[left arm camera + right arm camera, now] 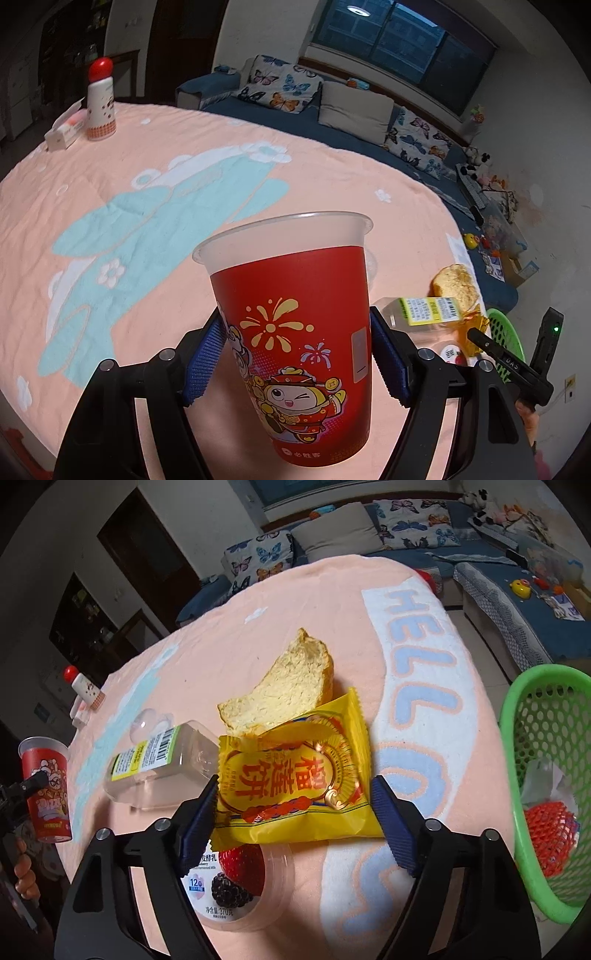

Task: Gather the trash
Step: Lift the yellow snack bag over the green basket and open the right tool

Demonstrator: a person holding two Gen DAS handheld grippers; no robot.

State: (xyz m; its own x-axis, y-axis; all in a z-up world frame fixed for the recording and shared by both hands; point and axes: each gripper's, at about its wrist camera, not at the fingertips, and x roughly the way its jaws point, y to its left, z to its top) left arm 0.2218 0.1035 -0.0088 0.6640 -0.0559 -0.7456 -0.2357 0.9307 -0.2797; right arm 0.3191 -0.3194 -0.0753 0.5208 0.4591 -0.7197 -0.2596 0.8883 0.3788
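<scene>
the left gripper point(295, 369) pinches a red cup point(295, 332) between its two blue pads, one pad on each side of the cup, which stands upright with its clear rim at twelve o'clock above the jaws. in the right wrist view that same cup point(46, 786) shows at nine o'clock, off the pink tablecloth point(147, 221), with fingers point(26, 878) just below it.

the right gripper point(295, 819) has its jaws spread around a yellow snack wrapper point(295, 775); the left pad seems to touch the wrapper's edge, the right pad stands just clear of it, so no firm pinch shows. the wrapper lies flat on the cloth, overlapping a slice of bread point(288, 690) at its twelve o'clock. at the wrapper's nine o'clock a clear plastic bottle point(155, 768) lies on its side, label up. at six o'clock, under the wrapper's near edge, sits a yogurt tub point(240, 886) with berries on its lid.

a green basket point(546, 775) stands at three o'clock, beyond the table's edge, holding red foam netting point(546, 838) and crumpled white paper point(543, 779). far off at ten o'clock a white bottle with a red cap point(83, 690) stands beside a small box point(79, 714).
</scene>
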